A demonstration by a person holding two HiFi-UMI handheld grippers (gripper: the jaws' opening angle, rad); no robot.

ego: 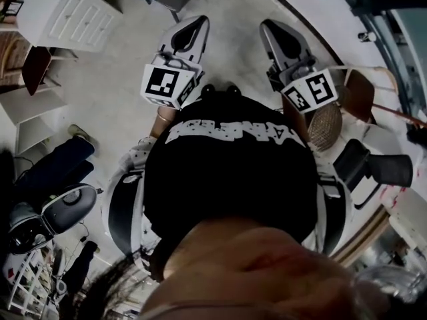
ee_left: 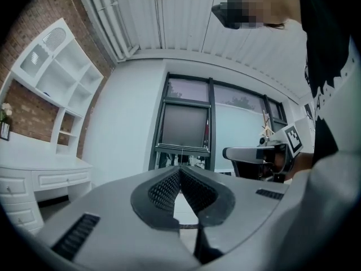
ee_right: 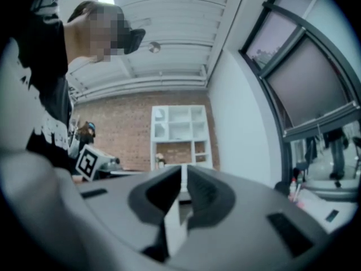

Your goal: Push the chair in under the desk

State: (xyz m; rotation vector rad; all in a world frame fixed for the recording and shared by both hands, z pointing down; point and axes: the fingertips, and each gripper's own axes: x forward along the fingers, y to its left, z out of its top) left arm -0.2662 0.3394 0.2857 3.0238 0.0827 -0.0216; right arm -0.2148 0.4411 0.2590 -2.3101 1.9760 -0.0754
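Left gripper view, desk (ee_left: 59, 178), head, blk chair (ego: 390, 170)

Item: my top (ego: 227, 185), black, with jagged white lettering (ego: 233, 132) across the chest. My sleeves (ego: 137, 162): white with dark panels. My left gripper (ego: 198, 24) and right gripper (ego: 270, 29): pale grey shells, black ribbed pads, slotted vents. Each carries a white cube (ego: 167, 84) printed with black square markers.

Home study: white desk (ee_left: 48, 165), shelves (ee_right: 179, 130)
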